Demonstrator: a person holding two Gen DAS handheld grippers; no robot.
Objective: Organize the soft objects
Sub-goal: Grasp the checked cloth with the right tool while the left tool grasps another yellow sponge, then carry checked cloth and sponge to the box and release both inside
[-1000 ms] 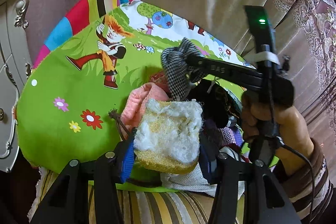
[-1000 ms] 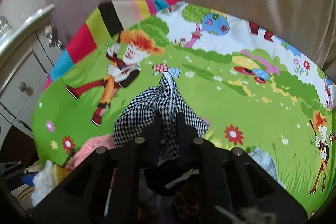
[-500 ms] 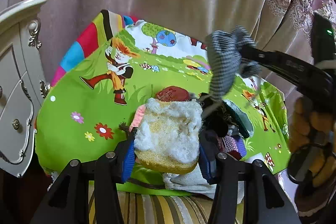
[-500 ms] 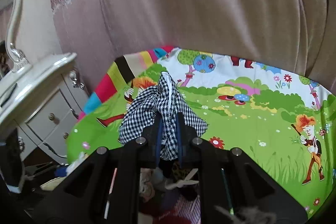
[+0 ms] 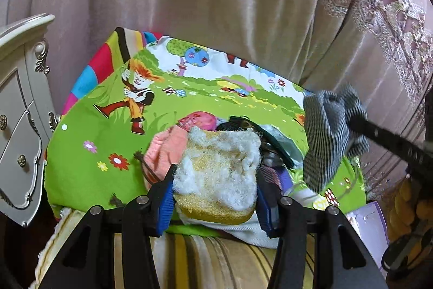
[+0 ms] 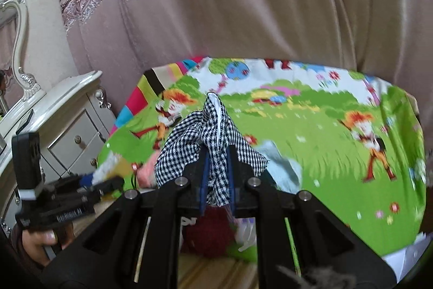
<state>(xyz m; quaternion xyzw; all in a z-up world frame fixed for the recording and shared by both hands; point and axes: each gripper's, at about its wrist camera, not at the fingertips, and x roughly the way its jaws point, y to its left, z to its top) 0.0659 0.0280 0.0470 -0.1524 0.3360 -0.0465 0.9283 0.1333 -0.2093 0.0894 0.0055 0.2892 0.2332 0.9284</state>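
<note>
My left gripper (image 5: 215,175) is shut on a yellow sponge (image 5: 216,172) topped with white fluff, held above a heap of soft things. That heap has a pink knit piece (image 5: 165,151), a red item (image 5: 197,119) and dark fabrics (image 5: 273,142) on a green cartoon-print cloth (image 5: 108,132). My right gripper (image 6: 217,153) is shut on a black-and-white checked cloth (image 6: 205,148), which hangs lifted over the cloth-covered surface (image 6: 338,153). In the left wrist view the checked cloth (image 5: 327,140) dangles at the right. The left gripper (image 6: 105,182) with its sponge shows low at the left in the right wrist view.
A white ornate dresser (image 5: 19,113) stands at the left, close to the cloth's edge. Pinkish curtains (image 5: 216,4) hang behind. A striped yellow fabric (image 5: 203,256) lies in front below the grippers. A red woolly item (image 6: 208,232) lies under the right gripper. A hand (image 6: 38,243) grips the left tool.
The right gripper has carried the checked cloth up and to the right, away from the heap. The left gripper with the sponge has risen and pulled back a little.
</note>
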